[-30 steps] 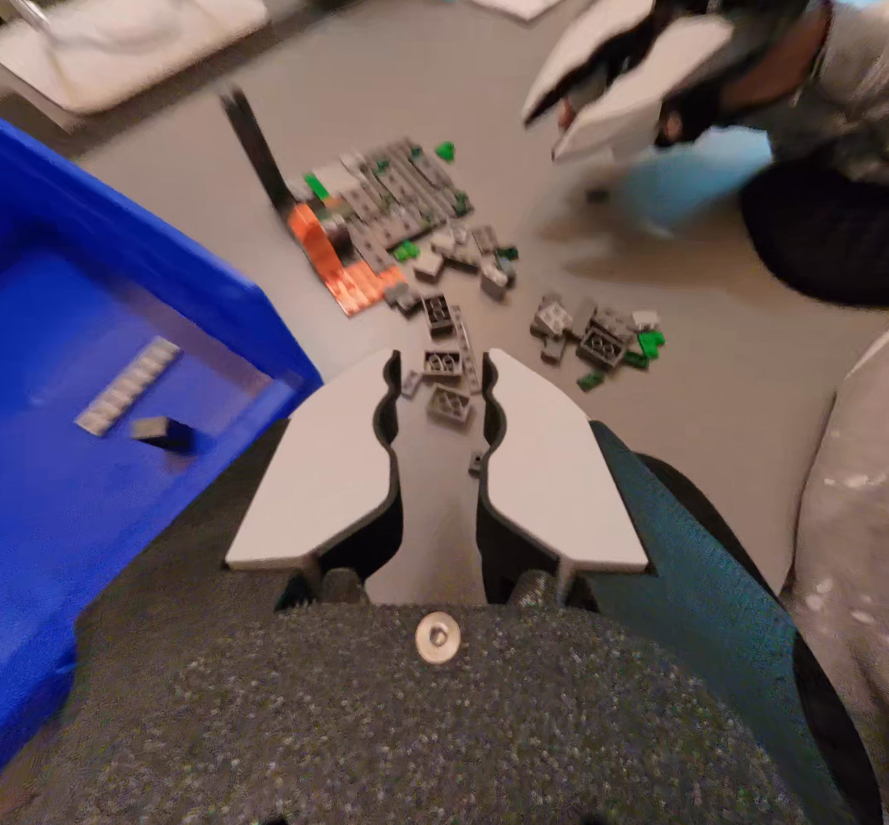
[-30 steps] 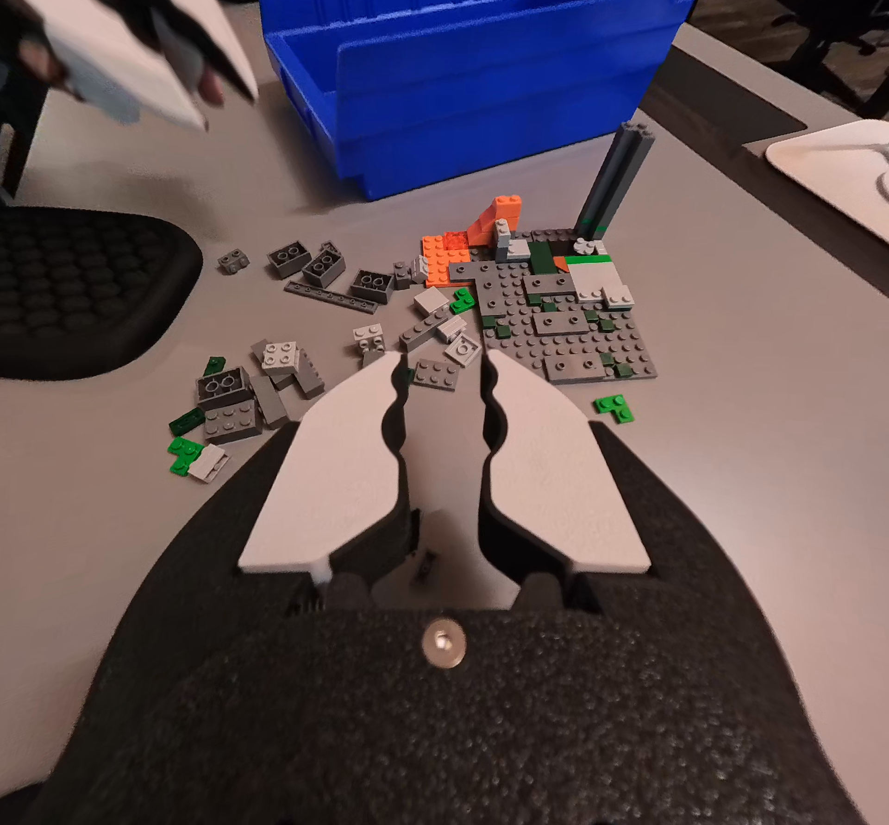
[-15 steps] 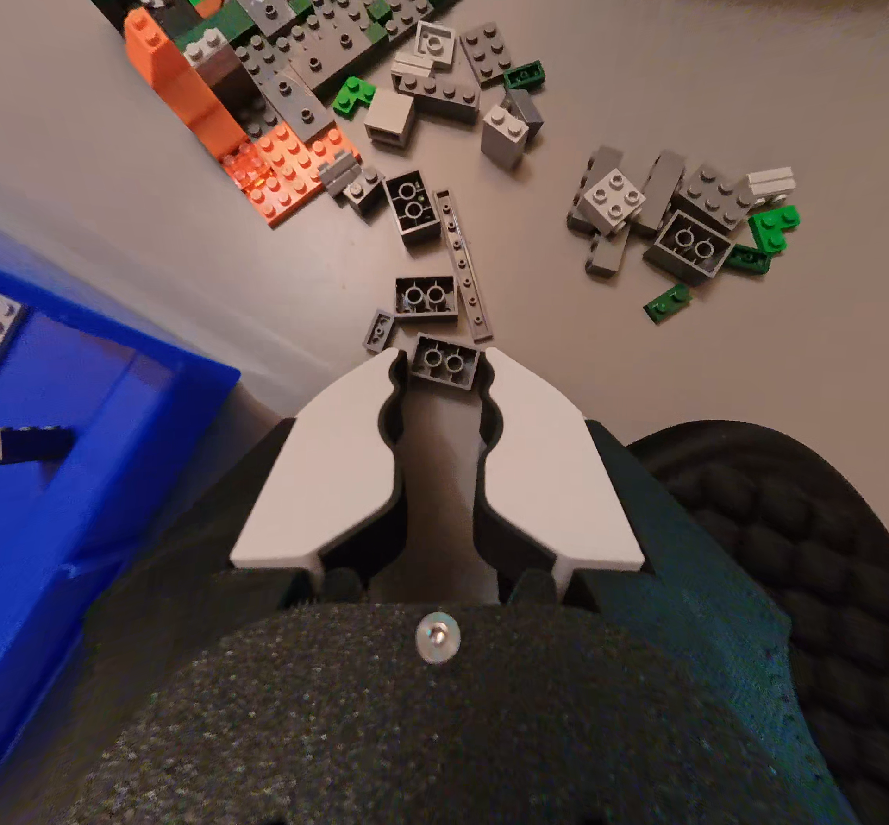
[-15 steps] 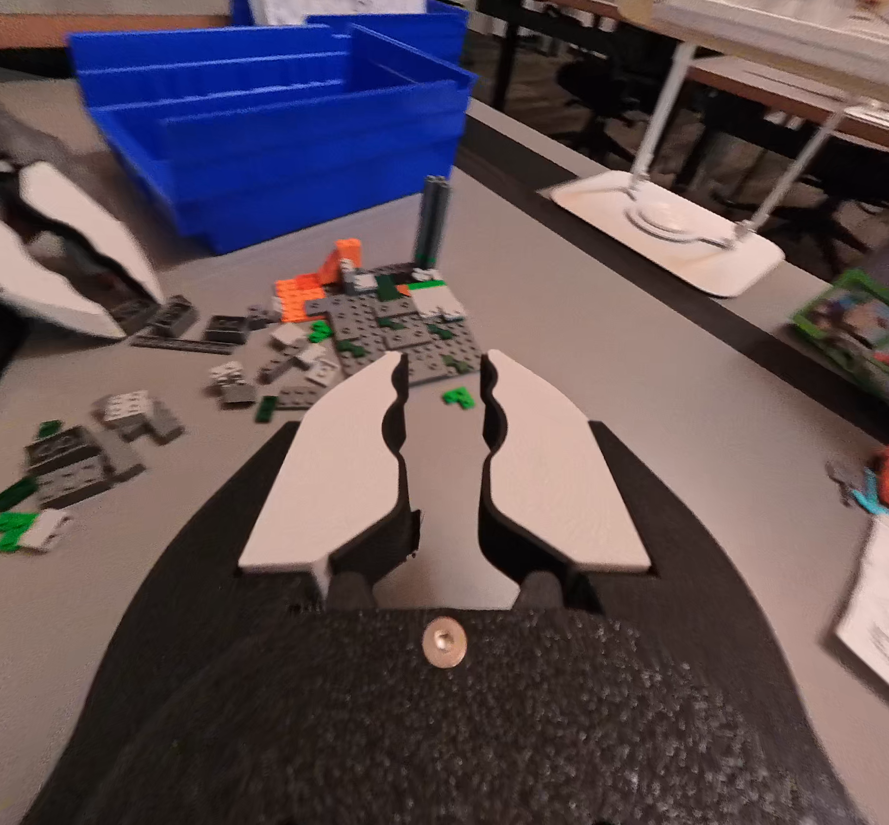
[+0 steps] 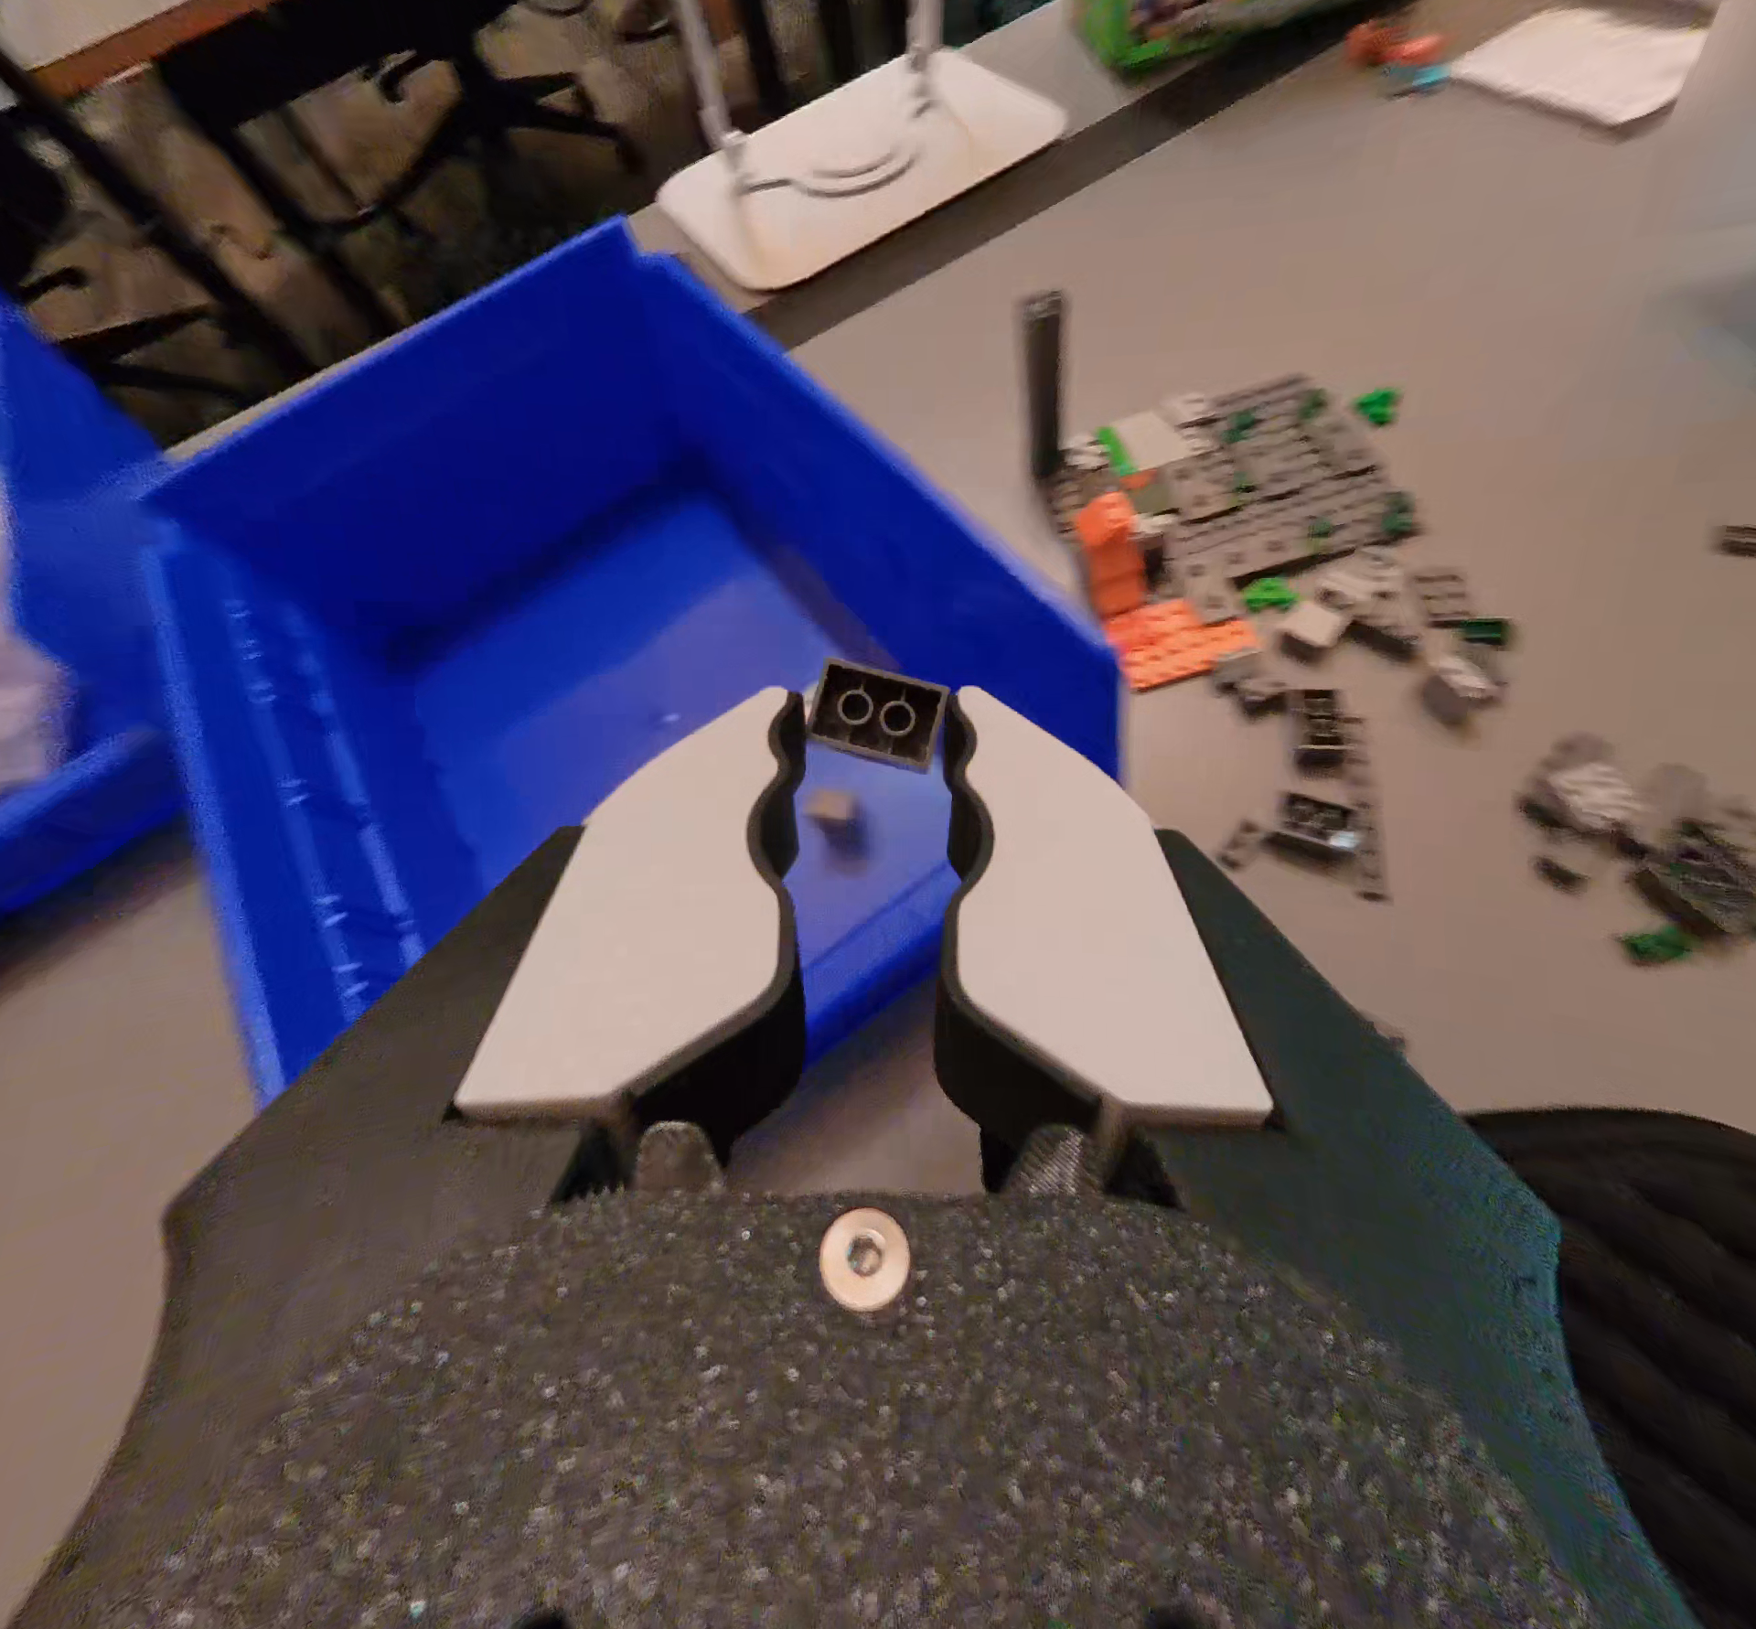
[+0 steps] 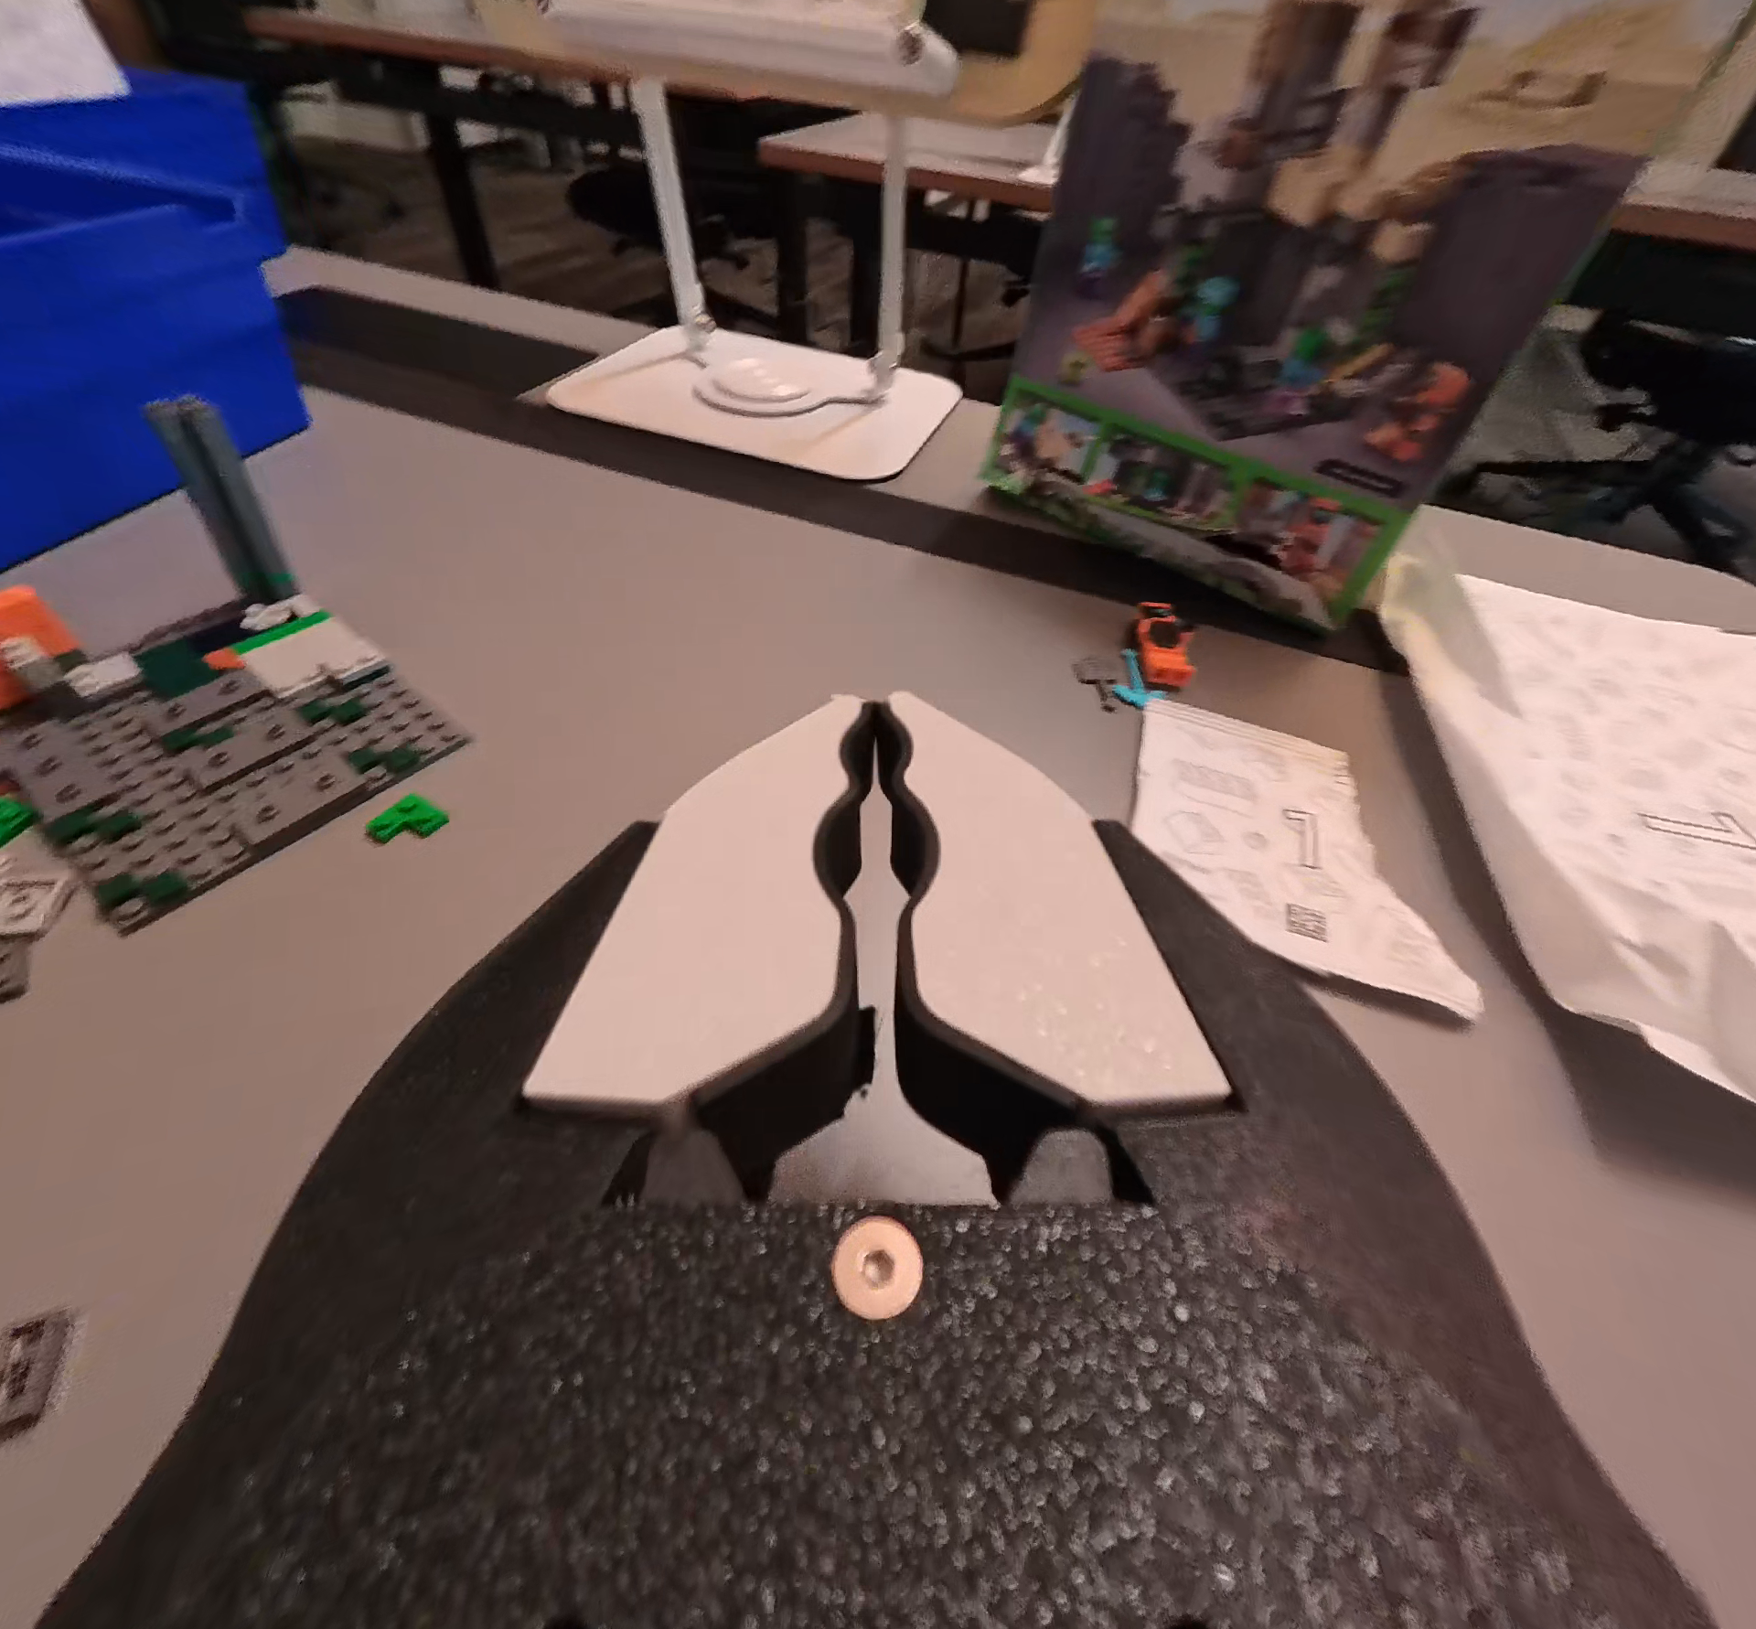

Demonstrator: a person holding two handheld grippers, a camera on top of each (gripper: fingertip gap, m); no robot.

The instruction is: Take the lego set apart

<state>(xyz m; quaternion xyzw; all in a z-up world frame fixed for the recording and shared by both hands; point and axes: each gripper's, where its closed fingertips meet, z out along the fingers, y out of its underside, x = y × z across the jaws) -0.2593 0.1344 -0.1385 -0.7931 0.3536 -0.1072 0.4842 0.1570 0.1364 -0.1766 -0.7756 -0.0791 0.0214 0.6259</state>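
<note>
Gripping a dark grey brick (image 5: 877, 728) in the left hand-held gripper (image 5: 869, 714) above the blue bin (image 5: 608, 405); right hand-held gripper (image 6: 880, 707) closed, empty, beside the lego set (image 6: 204, 752) on the surface (image 6: 722, 595).

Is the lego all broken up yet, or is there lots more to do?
Partly done. Many loose bricks already lie scattered on the table, and one small piece sits in the blue bin. Right now the left tool holds a dark gray brick above that bin, while the right tool is shut and empty. Still left: the gray baseplate with its dark pillar and orange blocks attached.
</note>
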